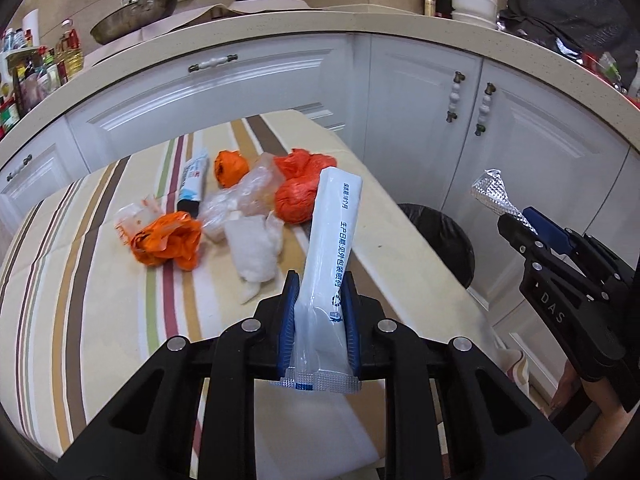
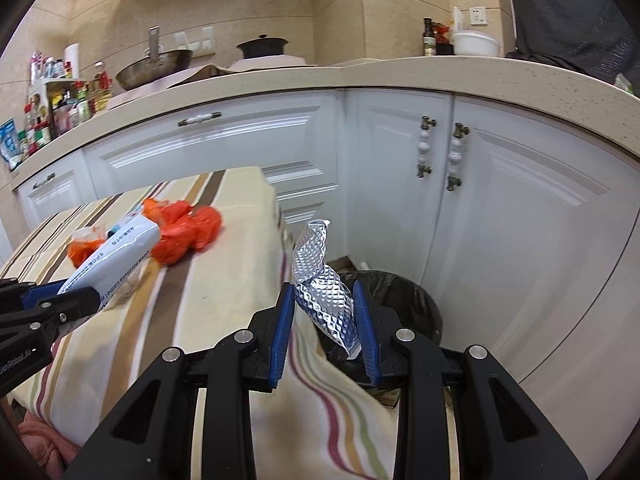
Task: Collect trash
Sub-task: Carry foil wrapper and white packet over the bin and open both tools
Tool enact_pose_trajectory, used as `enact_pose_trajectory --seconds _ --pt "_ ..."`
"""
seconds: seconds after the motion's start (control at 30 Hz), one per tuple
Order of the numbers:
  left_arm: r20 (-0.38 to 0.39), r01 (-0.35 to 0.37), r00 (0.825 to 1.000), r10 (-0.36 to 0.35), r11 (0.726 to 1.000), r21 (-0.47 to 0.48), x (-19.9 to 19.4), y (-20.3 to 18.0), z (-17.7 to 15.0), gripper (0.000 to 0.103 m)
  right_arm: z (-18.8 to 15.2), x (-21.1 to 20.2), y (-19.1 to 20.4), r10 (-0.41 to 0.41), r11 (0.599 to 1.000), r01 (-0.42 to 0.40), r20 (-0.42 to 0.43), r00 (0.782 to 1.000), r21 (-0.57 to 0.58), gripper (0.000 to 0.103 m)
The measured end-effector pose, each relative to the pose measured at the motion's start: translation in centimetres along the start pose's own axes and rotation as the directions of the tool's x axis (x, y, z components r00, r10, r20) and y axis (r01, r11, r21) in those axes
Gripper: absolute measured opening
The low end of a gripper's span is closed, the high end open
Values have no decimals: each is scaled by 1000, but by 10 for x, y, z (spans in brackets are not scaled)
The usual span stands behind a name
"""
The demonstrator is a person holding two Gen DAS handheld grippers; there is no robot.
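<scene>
Striped desk (image 1: 100, 280) half hides the black-lined bin (image 2: 404, 292); left claw (image 1: 318, 300) grips a white printed sachet (image 1: 330, 240), right claw (image 2: 324, 320) pinches crumpled silver foil (image 2: 320, 280).

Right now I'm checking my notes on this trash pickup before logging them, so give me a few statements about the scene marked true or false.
1. The left gripper is clamped on a white packet. True.
2. The right gripper is empty. False: it holds a crinkled silver foil wrapper.
3. A bin with a black liner stands on the floor beside the table. True.
4. All the trash is off the striped tablecloth. False: orange bags, clear plastic and a white wad still lie there.
5. The cabinet doors are open. False: they are closed.
</scene>
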State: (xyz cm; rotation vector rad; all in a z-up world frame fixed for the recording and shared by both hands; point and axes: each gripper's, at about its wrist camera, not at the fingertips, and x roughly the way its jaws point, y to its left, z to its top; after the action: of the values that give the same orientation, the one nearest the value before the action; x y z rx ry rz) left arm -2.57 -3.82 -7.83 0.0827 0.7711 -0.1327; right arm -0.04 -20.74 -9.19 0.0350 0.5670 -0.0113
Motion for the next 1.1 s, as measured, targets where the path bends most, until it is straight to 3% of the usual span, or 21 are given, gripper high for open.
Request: enact_pose_trajectory --seconds 0.33,0.7,0.97,1.03,1.07,1.1 --pt "32 18 999 -18 1000 18 35 -50 40 21 14 23 -34 -53 998 52 7 999 19 31" --pt "-24 12 1000 -12 999 31 107 -121 82 21 35 67 -82 -98 994 97 15 995 52 31" --pt "-82 -14 997 15 1000 11 161 -147 99 21 36 105 -108 -95 993 97 -25 995 63 32" --pt "-100 -23 995 23 1000 -2 173 -148 101 21 33 117 -113 -88 994 91 -40 995 68 36" --pt "-116 -30 993 29 1000 -7 181 -149 101 23 31 124 -115 -92 993 95 -45 995 73 46" --pt "-131 -36 991 34 999 -12 189 -149 101 25 29 129 -118 -92 992 95 -50 995 78 49"
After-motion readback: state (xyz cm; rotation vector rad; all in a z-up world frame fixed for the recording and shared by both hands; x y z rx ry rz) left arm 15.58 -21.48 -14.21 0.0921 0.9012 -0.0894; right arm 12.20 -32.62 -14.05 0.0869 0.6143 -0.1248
